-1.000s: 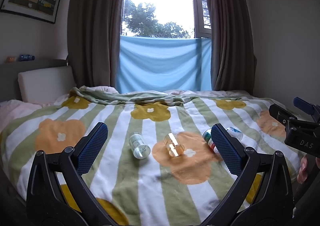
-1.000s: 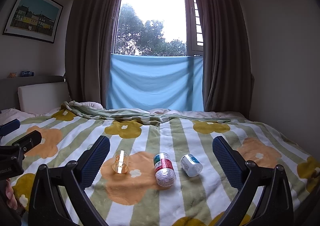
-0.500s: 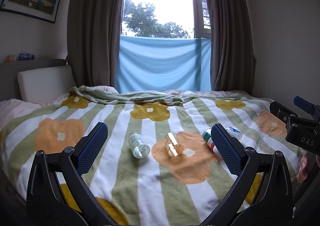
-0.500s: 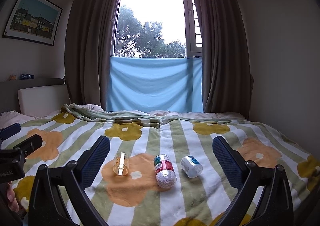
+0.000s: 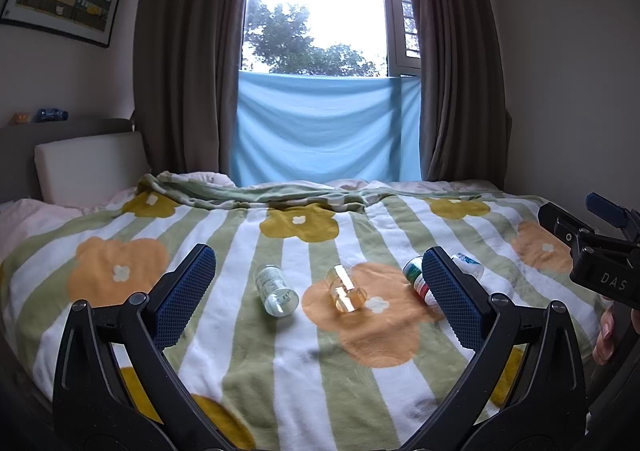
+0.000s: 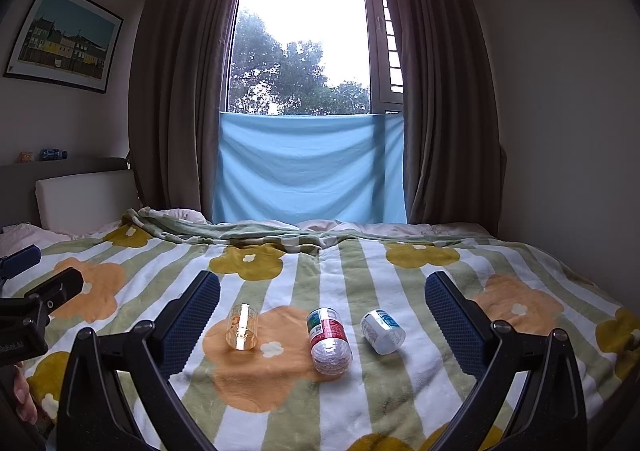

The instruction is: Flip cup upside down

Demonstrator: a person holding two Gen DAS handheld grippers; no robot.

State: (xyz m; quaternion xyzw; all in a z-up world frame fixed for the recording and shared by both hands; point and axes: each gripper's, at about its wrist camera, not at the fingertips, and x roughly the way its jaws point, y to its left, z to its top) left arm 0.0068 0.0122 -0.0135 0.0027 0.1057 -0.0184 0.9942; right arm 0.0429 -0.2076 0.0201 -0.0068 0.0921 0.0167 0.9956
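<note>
A small clear amber cup [image 5: 346,289] lies on its side on an orange flower of the striped blanket [image 5: 208,355]; in the right wrist view the cup [image 6: 241,332] is left of centre. My left gripper [image 5: 318,297] is open, held above the bed's near edge, with the cup lying beyond and between its blue pads. My right gripper [image 6: 322,325] is open too, further right, with nothing between its fingers. Each gripper shows at the edge of the other's view, with a hand under it.
Three bottles lie on their sides near the cup: a clear one [image 5: 277,290] to its left, a red-and-green labelled one [image 6: 329,341] and a white one [image 6: 382,332] to its right. A white headboard cushion [image 5: 90,167] is at far left; curtains and a window stand behind.
The right wrist view has tilted slightly upward, so the bed and its objects sit lower in frame. The left gripper has barely moved. Both stay open.
</note>
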